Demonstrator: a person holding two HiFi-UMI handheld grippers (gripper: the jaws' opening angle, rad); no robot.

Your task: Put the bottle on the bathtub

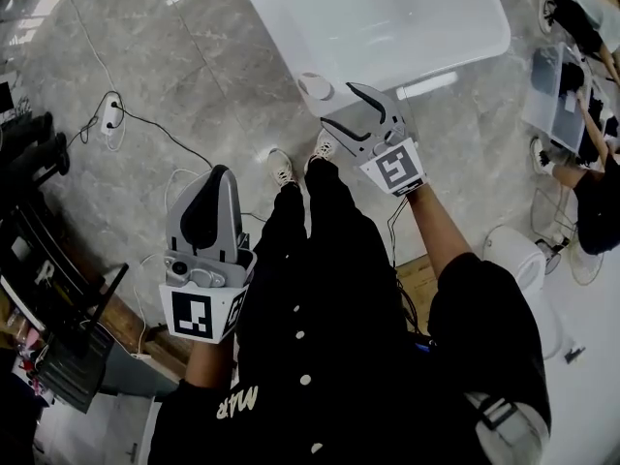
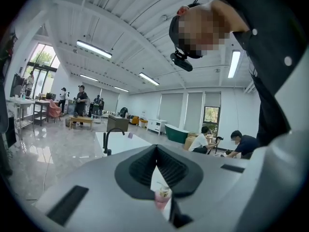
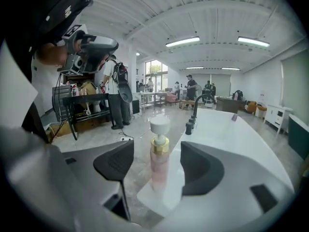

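A pink bottle with a gold collar and white pump cap stands upright on the near corner of the white bathtub. My right gripper is open around it, one pad on each side, with a gap to the bottle on both. In the head view the bottle's white cap shows just past the right gripper on the bathtub. My left gripper hangs back over the floor, shut and empty. Past its closed pads, the left gripper view shows the bottle small and far.
A black faucet rises from the tub's left rim. The person's shoes stand on the grey floor before the tub. A black rack and cables with a power strip lie left. A toilet and seated people are right.
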